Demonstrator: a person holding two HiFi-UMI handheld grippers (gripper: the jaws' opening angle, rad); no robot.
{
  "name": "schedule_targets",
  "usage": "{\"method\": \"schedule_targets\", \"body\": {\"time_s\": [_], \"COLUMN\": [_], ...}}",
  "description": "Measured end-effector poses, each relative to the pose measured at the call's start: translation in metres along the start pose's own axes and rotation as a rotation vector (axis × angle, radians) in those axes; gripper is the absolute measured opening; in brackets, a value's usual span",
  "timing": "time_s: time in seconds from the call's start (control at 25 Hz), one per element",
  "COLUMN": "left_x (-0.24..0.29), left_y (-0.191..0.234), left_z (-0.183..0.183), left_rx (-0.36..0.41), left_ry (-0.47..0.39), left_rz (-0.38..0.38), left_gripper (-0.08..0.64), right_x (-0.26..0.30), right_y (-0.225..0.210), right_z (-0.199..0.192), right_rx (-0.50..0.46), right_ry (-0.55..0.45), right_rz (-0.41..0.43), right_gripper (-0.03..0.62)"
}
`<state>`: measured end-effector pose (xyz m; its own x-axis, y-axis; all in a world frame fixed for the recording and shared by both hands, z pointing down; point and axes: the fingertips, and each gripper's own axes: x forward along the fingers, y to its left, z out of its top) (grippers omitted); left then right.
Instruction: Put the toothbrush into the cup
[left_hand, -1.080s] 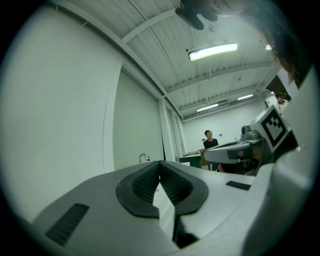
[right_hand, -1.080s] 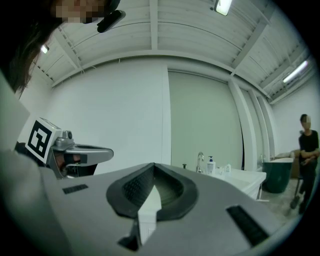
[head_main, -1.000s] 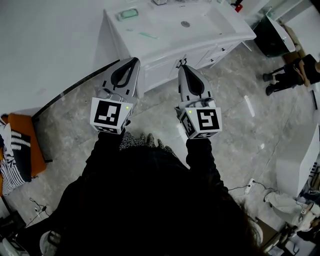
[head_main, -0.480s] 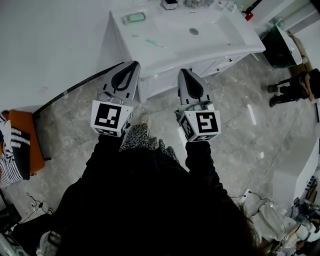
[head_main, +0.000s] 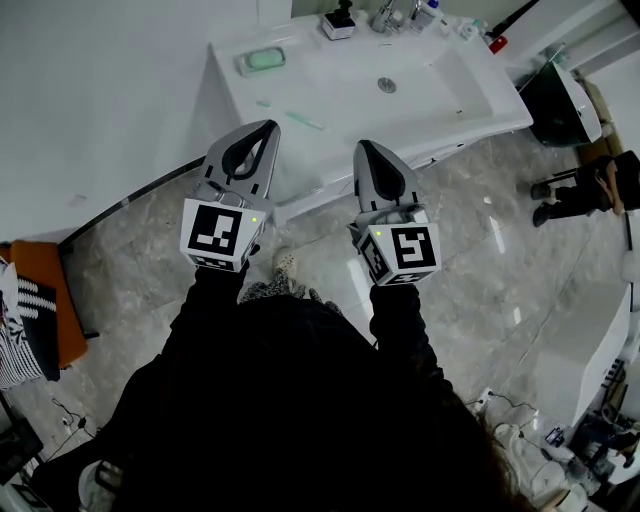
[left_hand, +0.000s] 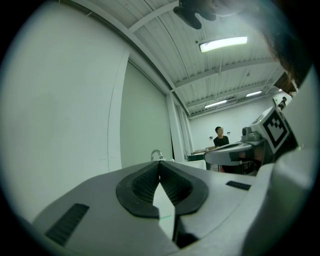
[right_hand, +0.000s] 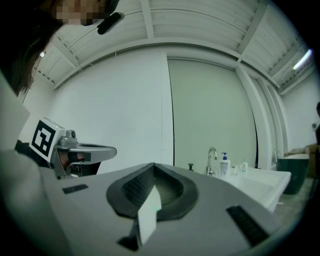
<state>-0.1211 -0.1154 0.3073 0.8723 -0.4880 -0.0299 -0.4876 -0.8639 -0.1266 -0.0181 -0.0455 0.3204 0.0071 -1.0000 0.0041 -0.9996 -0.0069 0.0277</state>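
Observation:
A pale green toothbrush (head_main: 303, 121) lies flat on the white vanity top (head_main: 330, 75), left of the basin. At the back edge stands a small white holder with a dark top (head_main: 340, 22); I cannot tell whether it is the cup. My left gripper (head_main: 268, 127) is held level with its tips over the vanity's front edge, just left of the toothbrush, shut and empty. My right gripper (head_main: 362, 148) hangs level beside it at the front edge, also shut on nothing. Each gripper's own view shows its jaws closed tip to tip, left (left_hand: 160, 163) and right (right_hand: 152, 165).
A green soap dish (head_main: 261, 60), a faucet (head_main: 385, 15) and pump bottles (head_main: 427, 12) sit at the back of the vanity. A dark bin (head_main: 560, 95) and a standing person (head_main: 590, 182) are at the right. An orange item (head_main: 55, 290) lies on the grey floor at the left.
Both grippers have travelled forward together to the vanity, which now sits nearer and shows more of its back edge. Their tips now reach its front edge. Both jaws have stayed shut.

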Motion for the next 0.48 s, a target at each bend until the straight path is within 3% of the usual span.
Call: {"method": "schedule_targets", "body": {"time_s": [0.48], "left_x": [0.056], "left_y": [0.055], "left_z": [-0.013], "left_rx": [-0.031], "left_ry": [0.001], "left_rz": [-0.007], "left_gripper": [0.008], "right_x": [0.080], "right_y": [-0.020], "right_z": [-0.004], "right_rx": [-0.012], "right_ry": [0.031], "right_rz": [0.012], "right_gripper": [0.005]}}
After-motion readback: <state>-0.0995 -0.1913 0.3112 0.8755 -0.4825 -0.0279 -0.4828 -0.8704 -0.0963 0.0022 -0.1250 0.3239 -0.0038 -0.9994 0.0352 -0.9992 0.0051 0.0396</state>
